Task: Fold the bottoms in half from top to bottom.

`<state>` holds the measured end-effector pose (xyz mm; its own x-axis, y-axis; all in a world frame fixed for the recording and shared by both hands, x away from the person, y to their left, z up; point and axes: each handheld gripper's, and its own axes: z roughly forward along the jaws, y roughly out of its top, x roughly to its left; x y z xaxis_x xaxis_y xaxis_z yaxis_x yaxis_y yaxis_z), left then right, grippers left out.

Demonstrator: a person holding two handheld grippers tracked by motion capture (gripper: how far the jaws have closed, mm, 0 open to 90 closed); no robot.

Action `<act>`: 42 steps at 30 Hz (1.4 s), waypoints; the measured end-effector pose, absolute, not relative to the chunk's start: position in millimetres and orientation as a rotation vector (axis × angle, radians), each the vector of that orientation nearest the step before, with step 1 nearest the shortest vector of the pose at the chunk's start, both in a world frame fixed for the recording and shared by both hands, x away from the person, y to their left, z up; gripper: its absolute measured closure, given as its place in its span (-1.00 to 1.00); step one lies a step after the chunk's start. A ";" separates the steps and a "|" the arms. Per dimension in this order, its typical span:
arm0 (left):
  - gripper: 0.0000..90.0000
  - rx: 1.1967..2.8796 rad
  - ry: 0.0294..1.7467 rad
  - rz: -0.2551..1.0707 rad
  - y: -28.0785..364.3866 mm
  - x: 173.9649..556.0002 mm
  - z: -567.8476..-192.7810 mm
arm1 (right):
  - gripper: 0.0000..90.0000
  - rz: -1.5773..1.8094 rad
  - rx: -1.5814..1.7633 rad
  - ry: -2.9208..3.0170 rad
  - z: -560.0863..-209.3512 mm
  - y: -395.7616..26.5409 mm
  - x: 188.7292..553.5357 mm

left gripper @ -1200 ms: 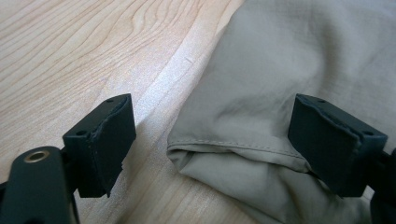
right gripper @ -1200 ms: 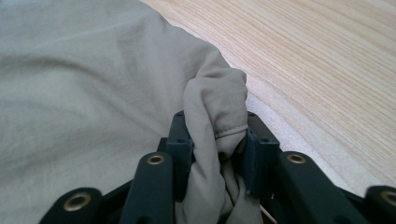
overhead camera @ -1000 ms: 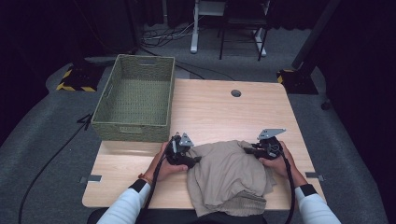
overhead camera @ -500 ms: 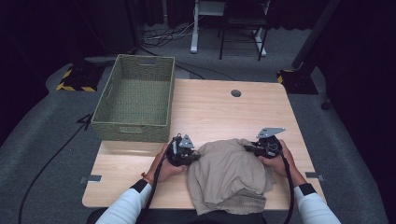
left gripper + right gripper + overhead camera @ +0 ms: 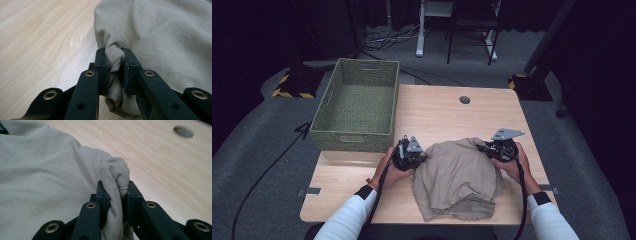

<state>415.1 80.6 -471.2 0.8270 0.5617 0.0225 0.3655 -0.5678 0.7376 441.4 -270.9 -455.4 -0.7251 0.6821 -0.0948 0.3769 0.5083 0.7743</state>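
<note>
A beige cloth garment (image 5: 457,177) lies bunched on the near half of the wooden table (image 5: 442,115), its lower hem reaching the front edge. My left gripper (image 5: 421,156) holds its left edge; in the left gripper view a fold of the cloth (image 5: 175,32) is pinched between the two black jaws at the left gripper (image 5: 115,62). My right gripper (image 5: 484,148) holds the garment's upper right corner, and in the right gripper view the right gripper (image 5: 116,192) is shut on a bunched lump of cloth (image 5: 37,177).
A green woven basket (image 5: 357,102) stands empty at the table's far left corner. A round cable hole (image 5: 464,99) sits in the tabletop near the far edge, also seen as the hole (image 5: 183,131). Chair and desk legs stand on the floor beyond.
Both grippers have kept hold of the garment and shifted a little away from the person, dragging the cloth slightly up the table.
</note>
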 end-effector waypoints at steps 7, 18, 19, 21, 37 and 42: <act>0.73 2.204 0.698 0.417 79.8 419.2 -456.9 | 0.70 1.143 0.863 2.311 -439.6 -273.5 445.2; 0.73 2.195 0.692 0.540 72.9 425.9 -432.0 | 0.70 1.123 0.830 2.234 -419.3 -269.7 454.6; 0.73 2.190 0.692 0.551 72.7 426.4 -430.3 | 0.69 1.118 0.827 2.230 -417.0 -268.4 455.2; 0.73 2.175 0.695 0.568 74.3 426.7 -427.4 | 0.69 1.113 0.810 2.213 -411.7 -266.6 455.3; 0.73 2.133 0.673 0.665 75.5 424.1 -404.8 | 0.70 1.111 0.746 2.125 -391.7 -264.9 447.9; 0.73 2.106 0.673 0.709 74.0 423.2 -400.5 | 0.69 1.087 0.739 2.068 -386.2 -261.3 450.7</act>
<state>423.2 74.0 -400.5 0.7017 0.6655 0.2544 0.2190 -0.5413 0.8118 450.7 -261.3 -386.2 -0.6094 0.7335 -0.3011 0.1677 0.4903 0.8552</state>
